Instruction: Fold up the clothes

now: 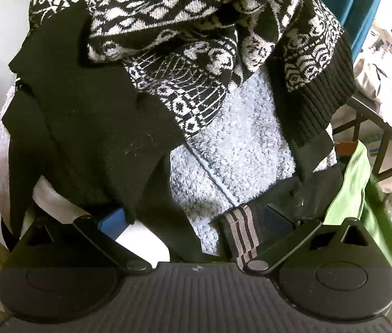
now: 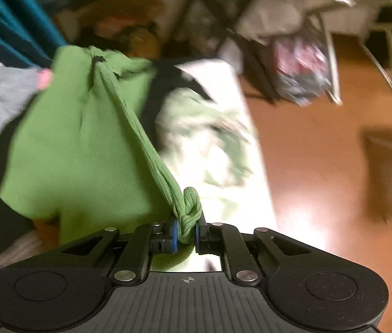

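1. While the right gripper pinches a bunched ribbed edge of the green knit garment, draw it clear of the heap steadily, without jerking.
2. With its jaws spread, the left gripper hovers over the pile: black-and-white patterned sweater, grey fleece, striped sock.
3. Judged next: pinch the green garment's opposite edge with the left gripper.

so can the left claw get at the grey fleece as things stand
Probably yes: the left claw is open, and the grey fleece lies bare just ahead, though a black garment and patterned sweater cover its edges.
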`<control>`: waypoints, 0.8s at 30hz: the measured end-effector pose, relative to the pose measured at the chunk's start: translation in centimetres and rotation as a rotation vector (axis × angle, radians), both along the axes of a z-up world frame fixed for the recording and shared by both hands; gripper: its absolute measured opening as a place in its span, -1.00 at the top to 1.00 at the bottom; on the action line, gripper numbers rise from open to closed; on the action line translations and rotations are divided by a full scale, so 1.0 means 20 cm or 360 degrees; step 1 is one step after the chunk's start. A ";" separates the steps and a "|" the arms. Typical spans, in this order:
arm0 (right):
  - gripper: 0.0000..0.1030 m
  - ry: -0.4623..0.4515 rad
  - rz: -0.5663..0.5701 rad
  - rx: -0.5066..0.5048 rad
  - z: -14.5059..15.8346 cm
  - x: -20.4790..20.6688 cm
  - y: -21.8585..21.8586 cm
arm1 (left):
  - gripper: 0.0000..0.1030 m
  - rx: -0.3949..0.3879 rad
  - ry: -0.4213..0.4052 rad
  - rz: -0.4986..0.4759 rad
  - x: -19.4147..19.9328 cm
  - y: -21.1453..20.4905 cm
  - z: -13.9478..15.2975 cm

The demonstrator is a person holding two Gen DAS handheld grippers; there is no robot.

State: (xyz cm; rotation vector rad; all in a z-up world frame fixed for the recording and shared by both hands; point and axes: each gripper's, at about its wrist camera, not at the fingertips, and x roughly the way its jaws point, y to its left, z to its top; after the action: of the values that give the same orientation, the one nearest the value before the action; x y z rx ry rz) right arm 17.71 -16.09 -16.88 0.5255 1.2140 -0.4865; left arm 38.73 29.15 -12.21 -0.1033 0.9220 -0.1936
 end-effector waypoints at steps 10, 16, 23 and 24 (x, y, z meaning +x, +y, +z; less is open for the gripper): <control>0.48 0.0081 0.0207 -0.0028 -0.07 0.05 0.16 | -0.99 -0.0003 0.0016 0.0012 0.00 0.00 0.01; 0.10 -0.0221 0.0419 -0.0057 0.04 0.28 0.30 | -0.99 -0.0015 0.0048 0.0050 0.02 0.02 0.01; -0.37 -0.0299 0.0700 0.0074 -0.08 0.62 0.57 | -0.99 0.0015 0.0055 0.0027 0.01 0.02 0.02; -0.43 -0.0290 0.0723 0.0084 -0.11 0.68 0.61 | -0.99 0.0023 0.0056 0.0020 0.01 0.02 0.02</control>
State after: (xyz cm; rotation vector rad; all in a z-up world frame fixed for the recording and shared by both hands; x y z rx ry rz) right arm 31.25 -3.85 -19.04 0.3159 1.1286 -0.0195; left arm 38.93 29.48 -11.73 -0.0996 0.9573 -0.1738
